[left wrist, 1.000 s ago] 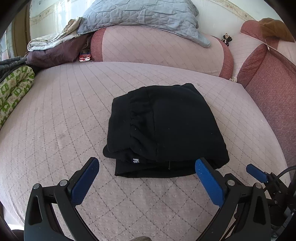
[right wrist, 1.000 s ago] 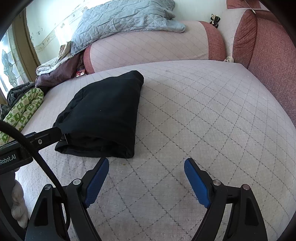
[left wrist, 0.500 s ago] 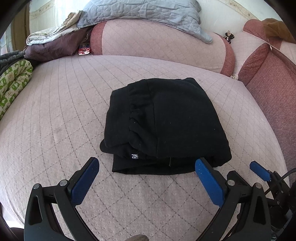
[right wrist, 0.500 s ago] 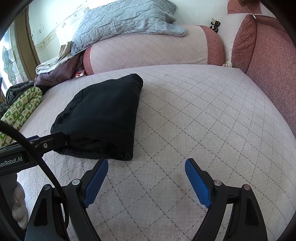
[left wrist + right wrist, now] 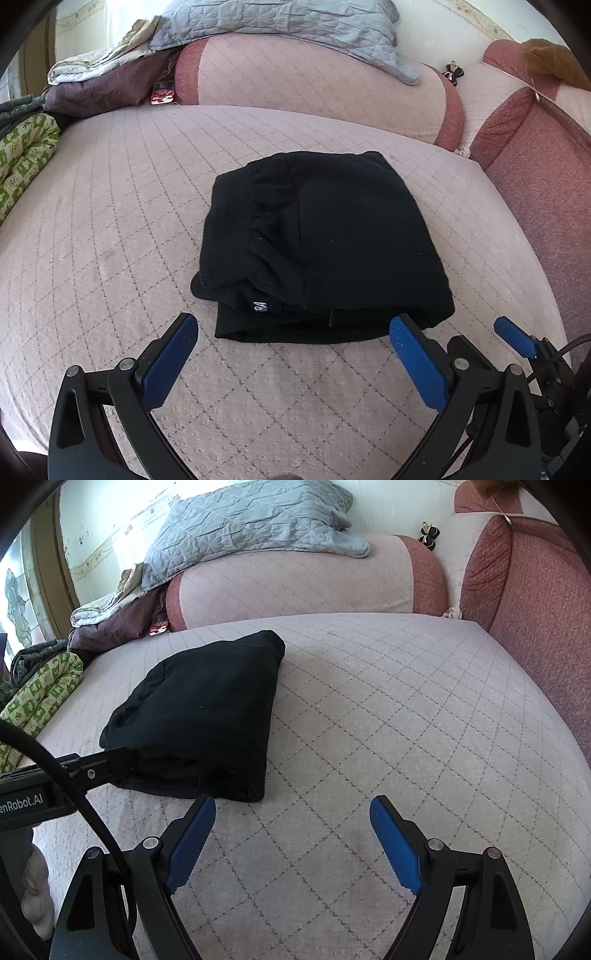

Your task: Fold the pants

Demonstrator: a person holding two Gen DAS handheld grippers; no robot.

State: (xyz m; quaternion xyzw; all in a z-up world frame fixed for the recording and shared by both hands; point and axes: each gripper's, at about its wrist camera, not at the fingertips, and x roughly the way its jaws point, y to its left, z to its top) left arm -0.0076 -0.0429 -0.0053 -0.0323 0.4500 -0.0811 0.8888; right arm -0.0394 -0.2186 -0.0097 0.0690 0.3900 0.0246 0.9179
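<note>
The black pants (image 5: 317, 243) lie folded into a compact rectangle on the pink quilted sofa seat (image 5: 110, 236); a small white label shows at their near edge. My left gripper (image 5: 291, 332) is open and empty, just short of the near edge of the pants. In the right wrist view the pants (image 5: 199, 716) lie to the left. My right gripper (image 5: 291, 812) is open and empty over bare seat (image 5: 406, 709) to the right of the pants. The left gripper's body (image 5: 74, 771) shows at the left edge there.
A pink bolster cushion (image 5: 314, 81) with a grey-blue quilted blanket (image 5: 280, 26) on it runs along the back. Piled clothes (image 5: 99, 85) and a green patterned cushion (image 5: 22, 155) lie at the left. A dark red armrest cushion (image 5: 535, 155) bounds the right side.
Both grippers have drawn back and risen slightly from the folded pants. The pants have not moved and both grippers stay open.
</note>
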